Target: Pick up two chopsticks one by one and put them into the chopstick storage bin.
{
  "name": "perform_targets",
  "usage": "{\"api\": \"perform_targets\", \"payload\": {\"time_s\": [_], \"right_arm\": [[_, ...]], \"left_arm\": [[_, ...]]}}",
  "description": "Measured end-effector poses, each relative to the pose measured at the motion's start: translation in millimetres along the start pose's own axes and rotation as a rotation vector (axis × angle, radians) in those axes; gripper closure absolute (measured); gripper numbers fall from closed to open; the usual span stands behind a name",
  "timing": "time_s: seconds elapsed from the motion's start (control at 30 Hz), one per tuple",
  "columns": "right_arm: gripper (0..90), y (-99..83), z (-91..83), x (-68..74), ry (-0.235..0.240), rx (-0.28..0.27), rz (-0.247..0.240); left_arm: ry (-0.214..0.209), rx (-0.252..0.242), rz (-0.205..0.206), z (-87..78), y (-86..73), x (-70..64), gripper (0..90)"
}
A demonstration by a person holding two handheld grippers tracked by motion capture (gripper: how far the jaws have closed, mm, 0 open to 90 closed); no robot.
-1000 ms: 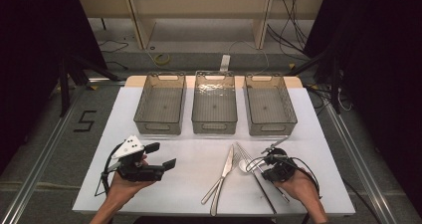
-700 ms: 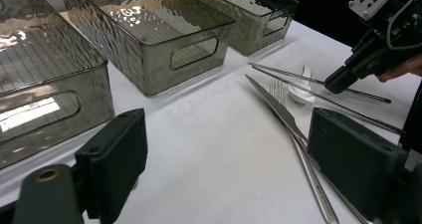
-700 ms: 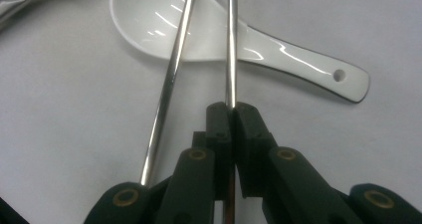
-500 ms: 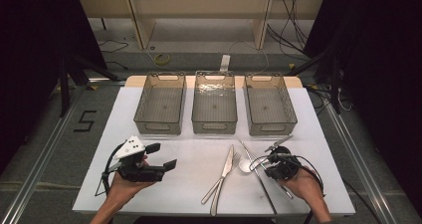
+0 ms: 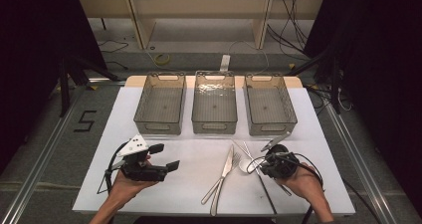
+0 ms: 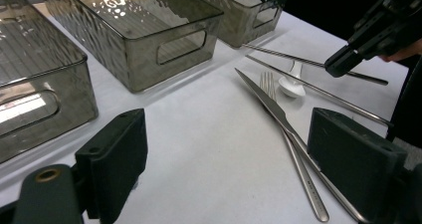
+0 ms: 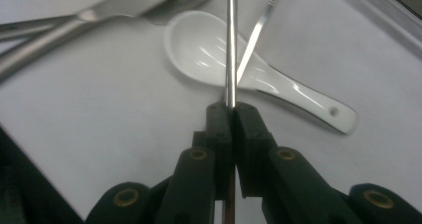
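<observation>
On the white table lie a knife [image 5: 225, 167], a fork [image 5: 230, 165], a white spoon [image 5: 245, 165] and two metal chopsticks. My right gripper [image 5: 264, 168] is down at the cutlery and shut on one metal chopstick [image 7: 230, 45], which runs straight out from its jaws across the white spoon [image 7: 209, 50]. The second chopstick [image 7: 255, 37] crosses the spoon beside it. My left gripper [image 5: 161, 158] hovers open at the front left with nothing between its jaws. Its own view shows the knife [image 6: 268, 104], fork [image 6: 268, 82] and spoon [image 6: 291, 87] ahead, and the right gripper [image 6: 368, 35] beyond.
Three see-through grey bins stand in a row at the back of the table: left bin [image 5: 160, 129], middle bin [image 5: 214, 129], right bin [image 5: 271, 130]. White tabletop [image 5: 189, 184] separates the left gripper from the cutlery. The floor drops away past the table edges.
The right hand has shifted slightly to the right at the chopsticks. The left gripper has stayed where it was, still open.
</observation>
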State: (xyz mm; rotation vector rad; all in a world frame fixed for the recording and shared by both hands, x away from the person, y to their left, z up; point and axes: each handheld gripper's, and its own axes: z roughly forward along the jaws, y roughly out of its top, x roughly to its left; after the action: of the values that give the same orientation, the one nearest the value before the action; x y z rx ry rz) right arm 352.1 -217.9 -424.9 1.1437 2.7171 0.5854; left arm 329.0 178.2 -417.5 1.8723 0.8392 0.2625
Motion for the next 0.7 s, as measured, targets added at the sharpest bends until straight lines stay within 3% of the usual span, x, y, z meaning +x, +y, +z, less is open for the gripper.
{"api": "perform_targets", "payload": {"time_s": [0.03,0.13,0.23,0.27,0.37,0.43,0.53,0.67,0.7], "right_arm": [[86.4,0.0,0.0,0.0,0.000,0.000,0.000],[86.4,9.2,-1.4,16.3,0.021,0.009,-0.071],[86.4,15.3,1.1,27.2,0.036,0.018,-0.137],[86.4,15.3,1.1,27.2,0.036,0.018,-0.137],[86.4,22.3,5.0,41.4,0.052,0.039,-0.192],[86.4,23.7,6.0,43.8,0.060,0.040,-0.206],[86.4,27.9,8.1,51.7,0.073,0.052,-0.271],[86.4,30.5,7.4,58.9,0.071,0.056,-0.296],[86.4,32.8,7.2,62.3,0.078,0.049,-0.337]], "left_arm": [[0.000,0.000,0.000,0.0,0.0,0.0,15.6],[-0.035,0.009,0.002,4.4,3.8,-2.9,15.6],[-0.064,0.031,0.033,12.2,10.4,-7.9,15.7],[-0.064,0.031,0.033,12.2,10.4,-7.9,15.7],[-0.107,0.070,0.072,24.5,15.0,-13.3,15.7],[-0.115,0.080,0.082,27.8,15.9,-14.6,15.7],[-0.134,0.108,0.124,35.3,19.2,-19.2,15.7],[-0.169,0.141,0.151,38.4,22.2,-23.8,15.7],[-0.170,0.148,0.162,39.2,22.9,-24.9,15.8]]}}
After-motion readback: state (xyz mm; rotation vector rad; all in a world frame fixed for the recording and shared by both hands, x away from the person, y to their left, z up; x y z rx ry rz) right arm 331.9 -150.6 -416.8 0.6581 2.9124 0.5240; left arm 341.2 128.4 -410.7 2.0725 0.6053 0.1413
